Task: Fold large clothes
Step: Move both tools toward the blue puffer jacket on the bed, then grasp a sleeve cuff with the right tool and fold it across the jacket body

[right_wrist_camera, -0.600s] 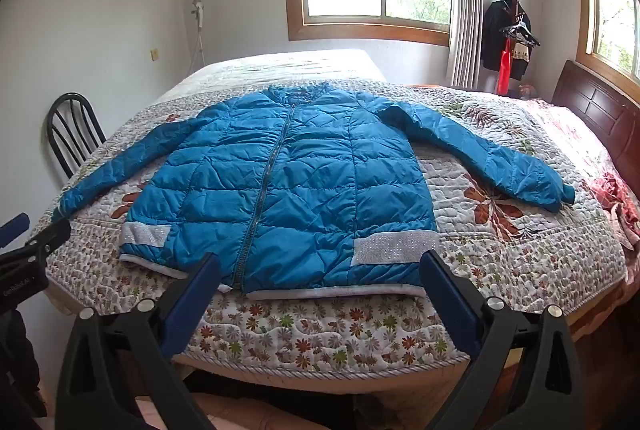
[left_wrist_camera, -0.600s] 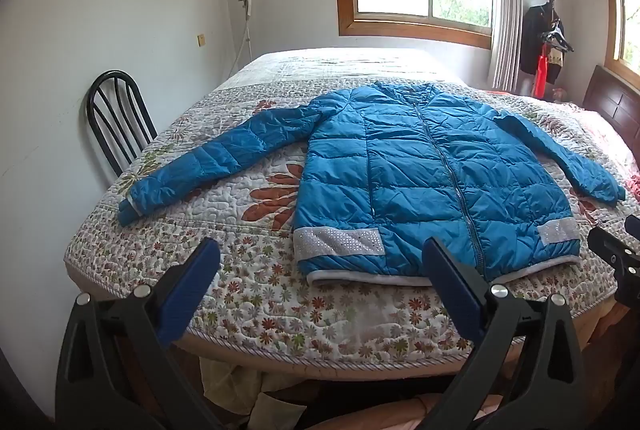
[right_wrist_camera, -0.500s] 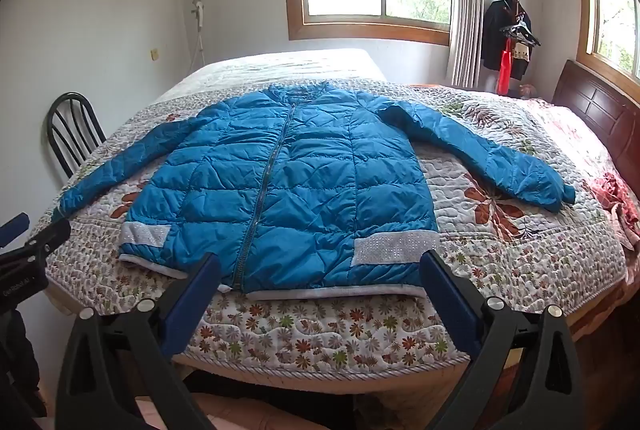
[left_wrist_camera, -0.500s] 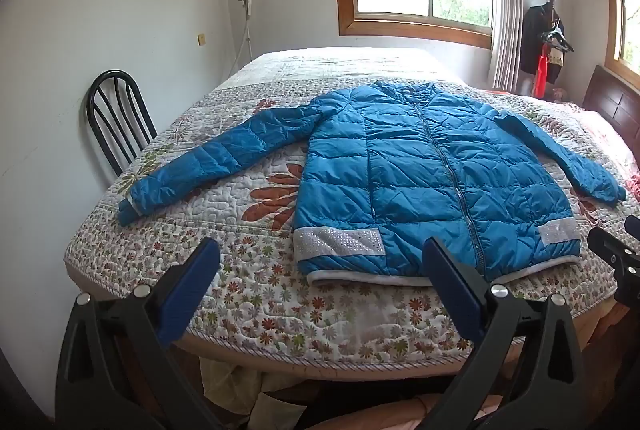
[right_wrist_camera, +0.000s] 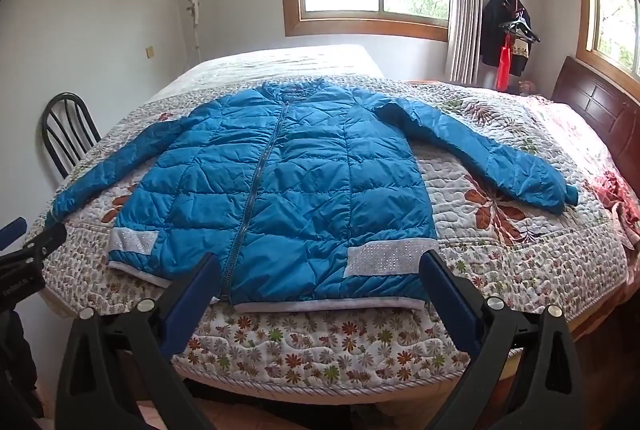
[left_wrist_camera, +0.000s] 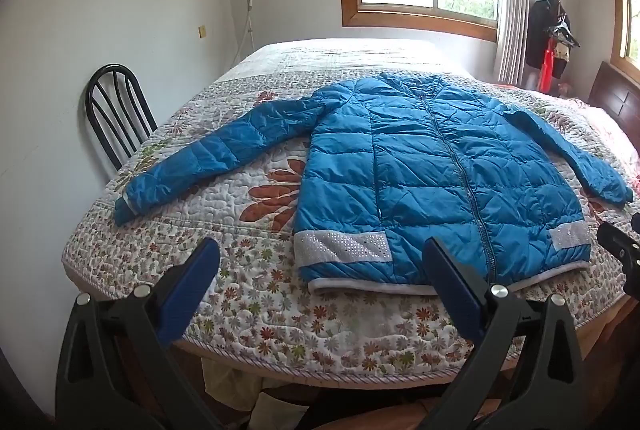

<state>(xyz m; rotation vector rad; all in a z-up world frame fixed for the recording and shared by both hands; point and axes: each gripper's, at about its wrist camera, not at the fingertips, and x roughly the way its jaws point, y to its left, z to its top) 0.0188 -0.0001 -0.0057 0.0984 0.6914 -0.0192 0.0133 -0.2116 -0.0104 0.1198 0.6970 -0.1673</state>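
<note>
A blue quilted jacket lies flat and zipped on the bed, front up, both sleeves spread outward, with silver bands near its white hem. My left gripper hovers in front of the bed's near edge, before the jacket's left hem corner, jaws wide apart with nothing between them. My right gripper is open just as wide, short of the hem near the zipper's lower end. Each gripper's tip shows at the edge of the other's view.
The bed carries a floral quilt. A black chair stands at its left by the wall. A dark wooden headboard is on the right, a coat rack stands in the far corner, and red cloth lies at the right edge.
</note>
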